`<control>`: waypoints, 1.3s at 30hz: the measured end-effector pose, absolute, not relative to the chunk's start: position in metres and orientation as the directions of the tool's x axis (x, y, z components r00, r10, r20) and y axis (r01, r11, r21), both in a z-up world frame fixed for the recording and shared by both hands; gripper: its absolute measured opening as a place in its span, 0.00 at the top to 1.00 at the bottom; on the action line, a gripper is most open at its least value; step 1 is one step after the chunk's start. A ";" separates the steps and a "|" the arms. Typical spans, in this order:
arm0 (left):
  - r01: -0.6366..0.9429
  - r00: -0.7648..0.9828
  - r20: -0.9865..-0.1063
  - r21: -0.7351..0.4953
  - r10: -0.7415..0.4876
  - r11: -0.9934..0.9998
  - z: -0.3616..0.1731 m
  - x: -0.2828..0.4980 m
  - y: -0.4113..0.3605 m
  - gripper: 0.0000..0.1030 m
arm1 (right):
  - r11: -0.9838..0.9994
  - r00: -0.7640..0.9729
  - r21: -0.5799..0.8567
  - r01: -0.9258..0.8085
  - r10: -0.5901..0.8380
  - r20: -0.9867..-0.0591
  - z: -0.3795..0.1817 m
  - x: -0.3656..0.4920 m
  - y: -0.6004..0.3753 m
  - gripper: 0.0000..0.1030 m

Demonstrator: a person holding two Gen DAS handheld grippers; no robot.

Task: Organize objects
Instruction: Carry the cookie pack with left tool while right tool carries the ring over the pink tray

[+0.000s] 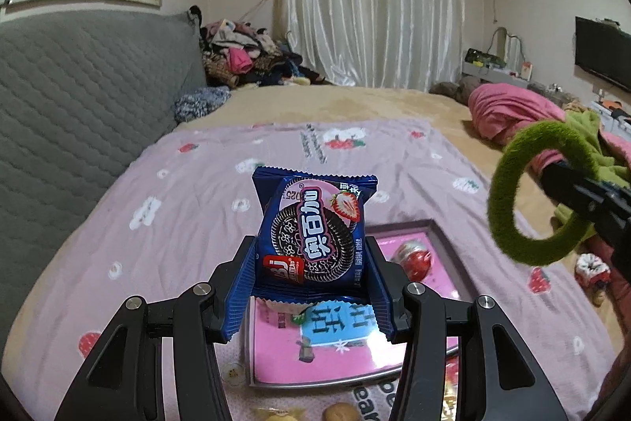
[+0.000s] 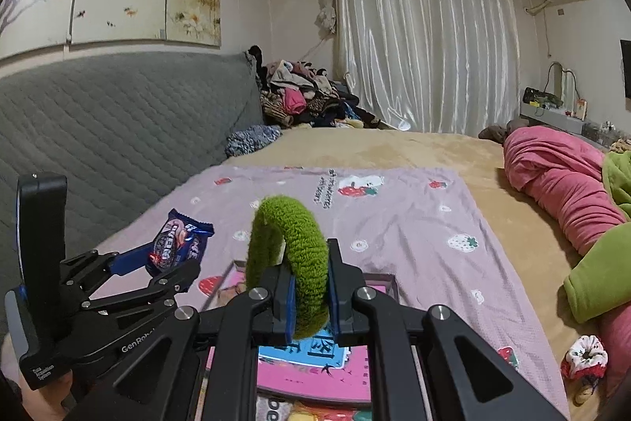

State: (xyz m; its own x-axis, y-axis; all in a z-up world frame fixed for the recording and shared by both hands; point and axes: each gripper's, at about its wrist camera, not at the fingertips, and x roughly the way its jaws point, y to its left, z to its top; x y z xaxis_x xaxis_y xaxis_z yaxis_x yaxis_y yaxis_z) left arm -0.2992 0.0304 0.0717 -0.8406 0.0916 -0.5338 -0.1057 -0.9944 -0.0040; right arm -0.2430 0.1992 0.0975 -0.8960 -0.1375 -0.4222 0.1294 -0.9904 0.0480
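My left gripper (image 1: 311, 275) is shut on a blue cookie packet (image 1: 313, 235) and holds it upright above the pink tray (image 1: 276, 362). The packet also shows in the right wrist view (image 2: 177, 247), held by the left gripper (image 2: 173, 263). My right gripper (image 2: 311, 298) is shut on a fuzzy green hair ring (image 2: 292, 259), held upright above the tray (image 2: 307, 373). The ring also shows at the right of the left wrist view (image 1: 524, 192), held by the right gripper (image 1: 568, 180). A red foil-wrapped sweet (image 1: 412, 257) lies in the tray.
The tray sits on a lilac strawberry-print sheet (image 1: 197, 204) on a bed. A red-and-white scrunchie (image 2: 583, 356) lies at the right edge. Biscuits and sweets (image 1: 339, 413) lie in front of the tray. Pink and green blankets (image 2: 564, 180) are at right, a grey headboard (image 1: 79, 105) at left.
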 end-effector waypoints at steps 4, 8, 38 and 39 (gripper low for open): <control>-0.090 -0.830 -0.552 -0.010 0.081 -0.996 0.047 -0.304 0.024 0.48 | -0.991 -0.889 0.062 0.115 -0.130 -0.439 0.079 -0.251 0.201 0.87; -0.088 -0.822 -0.564 -0.006 0.076 -0.996 0.026 -0.308 0.020 0.48 | -0.992 -0.886 0.081 0.101 -0.127 -0.446 0.062 -0.254 0.204 0.87; -0.107 -0.752 -0.648 -0.061 0.121 -0.992 -0.054 -0.334 0.009 0.47 | -0.983 -0.814 0.172 0.067 -0.154 -0.560 -0.030 -0.298 0.226 0.87; -0.111 -0.744 -0.655 -0.069 0.129 -0.991 -0.057 -0.335 0.008 0.47 | -0.981 -0.811 0.179 0.071 -0.161 -0.563 -0.032 -0.299 0.226 0.87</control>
State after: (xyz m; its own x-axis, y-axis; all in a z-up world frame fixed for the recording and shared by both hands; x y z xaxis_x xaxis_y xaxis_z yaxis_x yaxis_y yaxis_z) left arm -0.3352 0.0083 -0.0570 -0.7443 0.1289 -0.6553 -0.1108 -0.9914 -0.0692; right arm -0.2988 0.2261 -0.0325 -0.8108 -0.1611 -0.5627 0.0706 -0.9813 0.1791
